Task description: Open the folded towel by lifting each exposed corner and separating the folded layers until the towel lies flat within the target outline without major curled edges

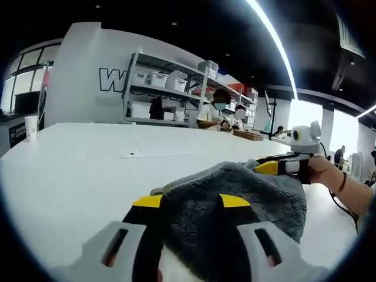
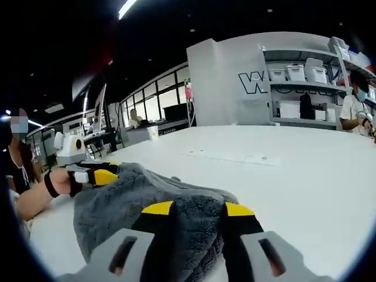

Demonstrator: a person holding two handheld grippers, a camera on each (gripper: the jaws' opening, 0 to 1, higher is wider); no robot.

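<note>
I see the grey towel [image 1: 235,205] bunched on the white worktop [image 1: 76,164], near its front edge. My left gripper [image 1: 191,201] has its jaws closed on towel fabric; my right gripper [image 2: 198,208] likewise pinches the towel [image 2: 135,205] at the opposite end. Behind the worktop stand a white wall [image 1: 82,76] and storage shelving [image 1: 170,88] with bins. Ceiling light strips [image 1: 273,41] run overhead.

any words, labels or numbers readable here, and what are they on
"W": big dark outlined letter on the white wall, also seen in the left gripper view; the rest of the word is hidden behind the shelves.
Cup at the table's far edge: too small to tell if it is printed.
Storage boxes on the shelves: any labels are too small to read.
</note>
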